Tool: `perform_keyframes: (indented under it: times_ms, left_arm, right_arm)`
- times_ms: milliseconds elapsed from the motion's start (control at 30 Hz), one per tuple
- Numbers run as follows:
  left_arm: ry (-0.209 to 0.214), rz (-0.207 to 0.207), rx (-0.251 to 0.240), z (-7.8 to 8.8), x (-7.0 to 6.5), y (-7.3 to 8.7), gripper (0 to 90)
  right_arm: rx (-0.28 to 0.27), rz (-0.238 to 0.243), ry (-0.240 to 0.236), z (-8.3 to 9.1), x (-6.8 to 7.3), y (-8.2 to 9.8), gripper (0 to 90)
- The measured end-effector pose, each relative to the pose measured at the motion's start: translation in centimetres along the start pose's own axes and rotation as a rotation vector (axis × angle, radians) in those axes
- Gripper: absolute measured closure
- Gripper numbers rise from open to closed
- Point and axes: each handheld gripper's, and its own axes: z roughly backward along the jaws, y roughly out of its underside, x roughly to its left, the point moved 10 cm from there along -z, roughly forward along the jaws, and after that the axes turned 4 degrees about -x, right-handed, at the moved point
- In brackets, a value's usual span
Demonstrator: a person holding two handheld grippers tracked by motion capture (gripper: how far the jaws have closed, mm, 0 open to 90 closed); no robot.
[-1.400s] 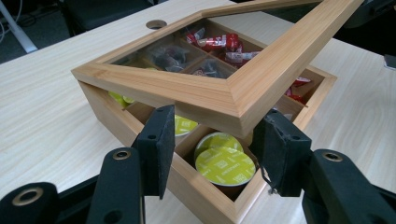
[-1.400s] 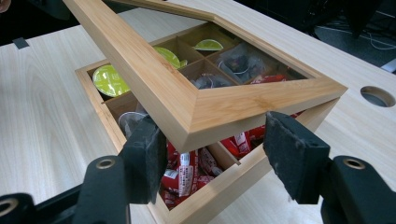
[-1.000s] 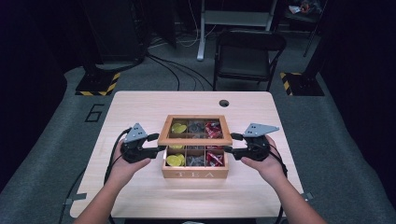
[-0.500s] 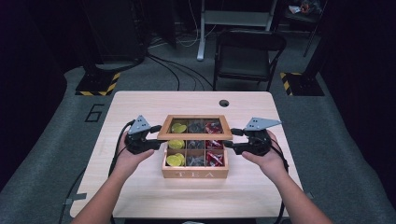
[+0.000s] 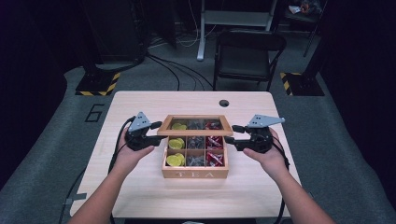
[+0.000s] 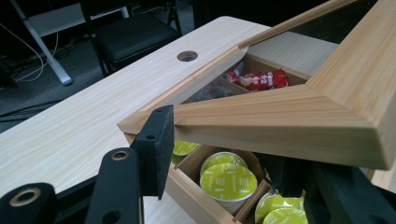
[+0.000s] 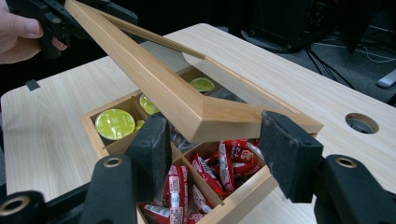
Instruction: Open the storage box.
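I'm lifting the hinged wooden lid [image 5: 194, 132] of the tea box [image 5: 195, 174], which sits mid-surface [image 5: 140, 186]. The lid is tilted up over the back row.

The left hand-held gripper [image 5: 155, 138] is clamped on the lid's left front corner, and its jaws have just been closing on it. The right hand-held gripper [image 5: 232, 136] straddles the right front corner. I can't tell whether its pads press yet.

I judge it best to raise both corners evenly, so the frame doesn't twist on its hinges.

Counting:
- one box, six compartments
- at least five lime capsules [image 5: 174, 160] in the left column
- red sachets [image 5: 215, 157] too packed to count
- one cable hole [image 5: 224, 103]
- one chair [image 5: 250, 44] beyond
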Motion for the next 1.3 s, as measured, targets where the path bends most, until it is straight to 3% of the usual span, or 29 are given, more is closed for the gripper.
perform_keyframes:
  times_ms: [400,567,700,1067,1300]
  left_arm:
    - [0.006,0.046,0.008,-0.1,0.6,-1.1,49.4]
    - [0.009,0.065,0.01,-0.2,0.9,-1.5,49.3]
    - [0.013,0.066,0.017,-0.3,1.1,-1.8,49.5]
    - [0.01,0.1,0.02,-0.6,2.0,-3.0,50.6]
    - [0.013,0.111,0.024,-0.7,2.4,-3.4,51.6]
  right_arm:
    - [0.037,0.008,0.014,-0.7,-1.0,0.3,46.7]
    - [0.049,0.011,0.06,-1.7,-2.6,0.2,47.6]
    - [0.055,0.002,0.069,-2.6,-3.5,0.5,47.7]
    - [0.029,0.015,0.093,-4.4,-5.0,0.1,50.6]
    - [0.011,-0.013,0.107,-5.5,-5.9,-0.3,51.6]
